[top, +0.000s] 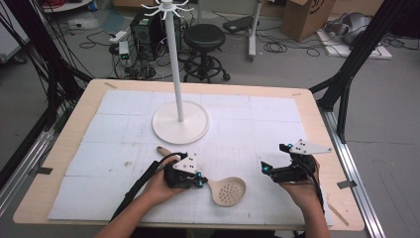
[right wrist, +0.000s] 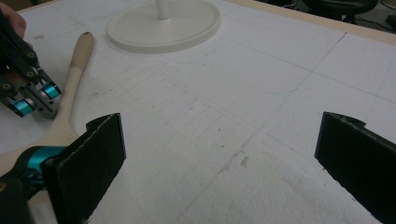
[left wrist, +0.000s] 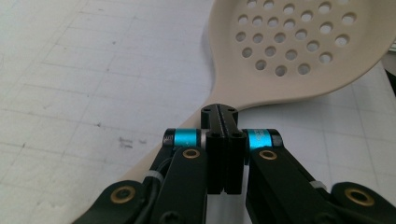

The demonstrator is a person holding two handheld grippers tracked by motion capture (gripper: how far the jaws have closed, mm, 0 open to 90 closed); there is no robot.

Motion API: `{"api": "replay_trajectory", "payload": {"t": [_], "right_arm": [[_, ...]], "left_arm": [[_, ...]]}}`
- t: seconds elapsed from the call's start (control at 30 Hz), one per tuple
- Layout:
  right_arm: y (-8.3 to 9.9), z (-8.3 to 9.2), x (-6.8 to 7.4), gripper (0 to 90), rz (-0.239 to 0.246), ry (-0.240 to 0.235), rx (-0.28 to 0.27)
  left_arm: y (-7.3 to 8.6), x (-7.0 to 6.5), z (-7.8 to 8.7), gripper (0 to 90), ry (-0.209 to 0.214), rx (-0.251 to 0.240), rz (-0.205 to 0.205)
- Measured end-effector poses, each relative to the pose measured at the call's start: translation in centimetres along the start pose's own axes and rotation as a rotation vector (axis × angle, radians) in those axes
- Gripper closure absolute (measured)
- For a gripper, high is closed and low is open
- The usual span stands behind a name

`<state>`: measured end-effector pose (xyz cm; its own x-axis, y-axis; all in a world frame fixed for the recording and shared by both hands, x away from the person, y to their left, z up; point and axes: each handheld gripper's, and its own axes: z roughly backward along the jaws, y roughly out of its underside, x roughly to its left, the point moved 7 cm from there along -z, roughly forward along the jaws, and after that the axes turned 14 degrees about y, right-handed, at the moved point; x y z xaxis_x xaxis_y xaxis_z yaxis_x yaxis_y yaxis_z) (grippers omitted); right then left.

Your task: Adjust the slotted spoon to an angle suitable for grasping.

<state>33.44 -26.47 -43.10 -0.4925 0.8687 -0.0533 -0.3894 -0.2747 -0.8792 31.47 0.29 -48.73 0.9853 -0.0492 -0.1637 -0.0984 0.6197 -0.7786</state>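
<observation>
Left gripper view: the left gripper has its two black jaws pressed flat together with no gap, and nothing is caught between them. The closed tips sit directly over the neck of a beige plastic slotted spoon, where the handle widens into the round perforated bowl; whether the tips touch the neck cannot be told from this angle. The handle passes beneath the gripper body toward the lower left. This view alone resolves the bowl's round holes clearly.

High view places the same left gripper at the near centre of the table, with the spoon's bowl to its right and the handle end emerging beyond the hand to the upper left. The spoon lies flat on the white gridded mat covering the wooden table.

Right gripper view shows the right gripper with its padded jaws standing wide apart and only bare mat between them. The high view sets this right gripper well apart from the spoon, at the near right. Beyond both stands a white pole stand with a round base; only the high view shows its hooked top.
</observation>
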Motion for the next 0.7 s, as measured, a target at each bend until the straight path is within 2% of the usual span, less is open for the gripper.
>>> {"api": "replay_trajectory", "payload": {"t": [0.47,0.6,0.7], "right_arm": [[-0.3,0.4,-0.4,0.8,-0.005,0.011,-0.015],[-0.4,0.5,-0.5,0.8,-0.003,0.011,-0.020],[-0.4,0.6,-0.5,0.8,-0.006,0.014,-0.021]], "left_arm": [[-2.2,2.5,-2.4,89.7,-0.054,-0.027,0.031],[-2.8,2.9,-3.1,89.7,-0.066,0.001,0.025],[-3.1,3.2,-3.5,89.7,-0.065,0.002,0.027]]}}
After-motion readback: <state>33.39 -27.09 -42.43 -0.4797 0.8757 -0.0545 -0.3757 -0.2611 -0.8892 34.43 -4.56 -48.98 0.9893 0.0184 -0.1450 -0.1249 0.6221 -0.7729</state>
